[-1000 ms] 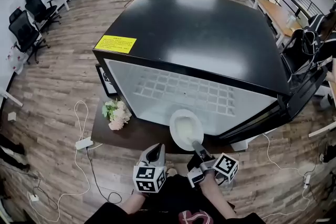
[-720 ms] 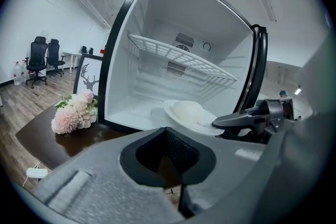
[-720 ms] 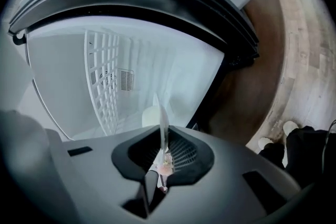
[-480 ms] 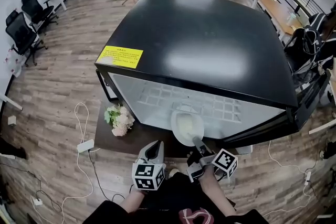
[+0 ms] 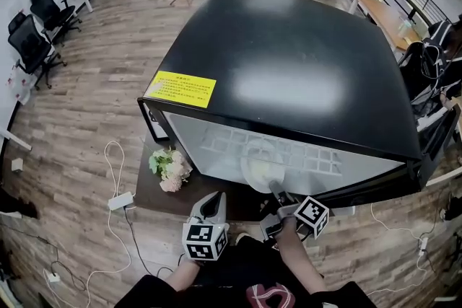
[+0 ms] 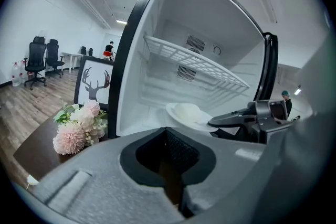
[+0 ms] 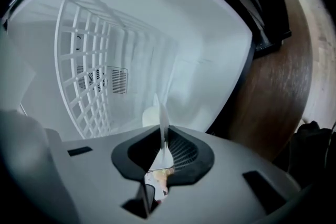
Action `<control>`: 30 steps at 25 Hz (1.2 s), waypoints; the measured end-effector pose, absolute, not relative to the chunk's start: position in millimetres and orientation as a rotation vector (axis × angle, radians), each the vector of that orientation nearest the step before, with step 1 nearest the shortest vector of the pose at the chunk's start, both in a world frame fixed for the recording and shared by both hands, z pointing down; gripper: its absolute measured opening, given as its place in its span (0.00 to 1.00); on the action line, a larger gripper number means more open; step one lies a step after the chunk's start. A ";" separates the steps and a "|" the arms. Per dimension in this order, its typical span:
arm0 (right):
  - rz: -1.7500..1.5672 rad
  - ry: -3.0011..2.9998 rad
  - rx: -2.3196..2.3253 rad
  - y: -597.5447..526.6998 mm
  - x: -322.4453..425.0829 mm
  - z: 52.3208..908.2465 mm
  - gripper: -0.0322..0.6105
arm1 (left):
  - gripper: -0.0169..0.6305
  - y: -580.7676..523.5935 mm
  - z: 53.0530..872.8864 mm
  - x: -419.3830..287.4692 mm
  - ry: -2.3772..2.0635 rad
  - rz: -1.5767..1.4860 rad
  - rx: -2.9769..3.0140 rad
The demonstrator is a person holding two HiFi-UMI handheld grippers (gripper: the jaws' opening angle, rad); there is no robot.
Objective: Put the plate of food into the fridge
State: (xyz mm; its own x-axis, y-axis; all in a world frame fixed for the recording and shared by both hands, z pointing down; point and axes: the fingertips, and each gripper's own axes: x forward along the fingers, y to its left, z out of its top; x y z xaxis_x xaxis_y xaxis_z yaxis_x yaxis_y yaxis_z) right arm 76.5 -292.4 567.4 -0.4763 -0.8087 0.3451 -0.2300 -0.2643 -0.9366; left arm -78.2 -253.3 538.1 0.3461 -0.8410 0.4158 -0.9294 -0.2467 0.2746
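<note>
A white plate point(image 5: 261, 165) with a pale mound of food sits just inside the open fridge point(image 5: 289, 47), on its lower level under the wire shelf point(image 6: 195, 60). My right gripper point(image 5: 277, 190) is shut on the plate's near rim and holds it roughly level. In the right gripper view the plate point(image 7: 162, 122) shows edge-on between the jaws of the right gripper point(image 7: 160, 144). The left gripper view shows the plate point(image 6: 186, 113) and the right gripper point(image 6: 216, 122) to its right. My left gripper point(image 5: 214, 203) hangs left of the plate, outside the fridge, shut and empty.
A bunch of pink and white flowers point(image 5: 171, 166) lies on the dark low table point(image 5: 155, 195) left of the fridge opening, with a framed deer picture point(image 6: 94, 84) behind it. The fridge door point(image 5: 433, 144) stands open at the right. Cables and a power strip point(image 5: 119, 200) lie on the wooden floor.
The plate has gone forward, from in front of the opening to inside the fridge, carried by the right gripper. The left gripper has moved forward alongside it.
</note>
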 end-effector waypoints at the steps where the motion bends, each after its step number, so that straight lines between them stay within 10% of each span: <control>1: -1.791 1.555 -1.273 -295.0 75.8 567.9 0.13 | 0.04 -254.4 537.8 -79.9 -1.548 0.250 2.144; 30: -1.818 1.509 -1.294 -348.0 41.7 591.6 0.13 | 0.04 -284.4 537.1 -119.7 -1.590 0.257 2.133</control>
